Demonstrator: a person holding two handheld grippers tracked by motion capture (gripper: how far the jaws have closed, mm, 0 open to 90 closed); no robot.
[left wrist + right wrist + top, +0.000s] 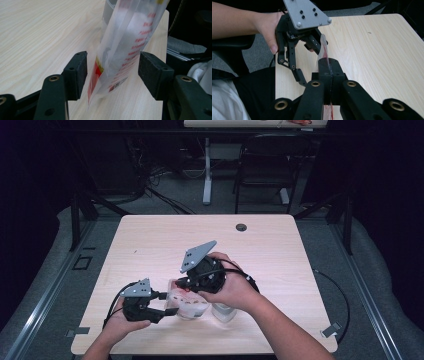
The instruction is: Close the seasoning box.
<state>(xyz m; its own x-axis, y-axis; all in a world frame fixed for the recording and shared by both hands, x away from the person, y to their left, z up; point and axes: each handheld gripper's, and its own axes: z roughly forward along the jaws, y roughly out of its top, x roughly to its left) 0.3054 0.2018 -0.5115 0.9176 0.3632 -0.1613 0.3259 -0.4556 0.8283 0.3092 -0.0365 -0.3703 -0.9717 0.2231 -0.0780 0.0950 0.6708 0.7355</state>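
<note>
In the high view you hold the plastic bag (187, 304) near the table's near edge between both grippers; in the left gripper view your left gripper (112, 72) stands wide, pads clear of it, so re-close squarely; in the right gripper view keep your right gripper (329, 72) clamped on its edge.

bag (125, 50) between left tongs (112, 72), on table (37, 37)

- Bag (125, 42) between the left gripper's (112, 72) pads: thin, glossy, translucent plastic film printed red.
- Table (165, 240) beneath both grippers: pale, smooth, matt wood-grain.
- Left gripper's pads (78, 72): black and matt.
- Its top plate (305, 12): grey matt metal.
</note>
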